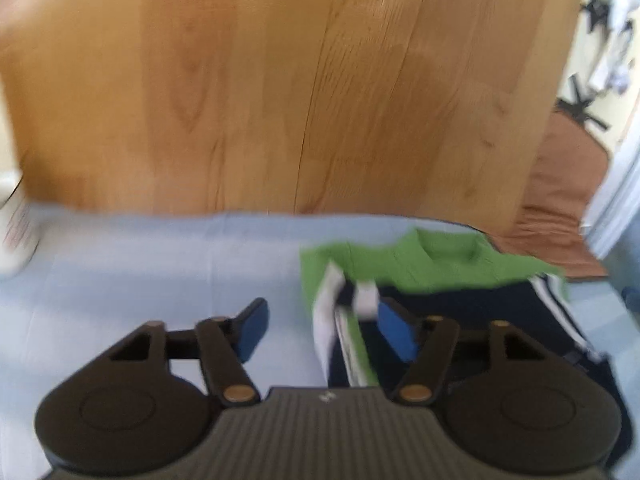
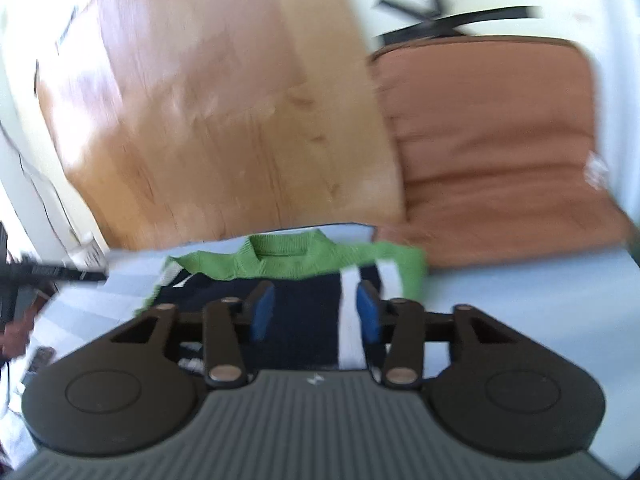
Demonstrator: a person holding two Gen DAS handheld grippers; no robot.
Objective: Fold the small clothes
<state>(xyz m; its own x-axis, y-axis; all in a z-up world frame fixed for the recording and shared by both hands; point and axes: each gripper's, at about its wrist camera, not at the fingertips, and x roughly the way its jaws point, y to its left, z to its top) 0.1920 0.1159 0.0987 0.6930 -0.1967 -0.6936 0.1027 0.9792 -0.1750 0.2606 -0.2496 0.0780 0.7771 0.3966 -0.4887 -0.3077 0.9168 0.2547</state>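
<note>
A small knitted sweater [image 1: 440, 264], green at the collar and shoulders, navy in the body with white stripes, lies on a light blue cloth [image 1: 160, 264]. In the left wrist view its left sleeve is folded inward beside my left gripper [image 1: 320, 330], which is open and empty at the sweater's left edge. In the right wrist view the sweater [image 2: 304, 268] lies straight ahead with its collar away from me. My right gripper [image 2: 316, 312] is open and empty, held over the navy body near a white stripe. Both views are blurred.
The blue cloth covers the near part of a wooden table [image 1: 300, 92]. A white container [image 1: 16, 232] stands at the cloth's left edge. A brown cushion [image 2: 492, 152] lies to the right of the table. Black stands [image 2: 440, 12] are farther back.
</note>
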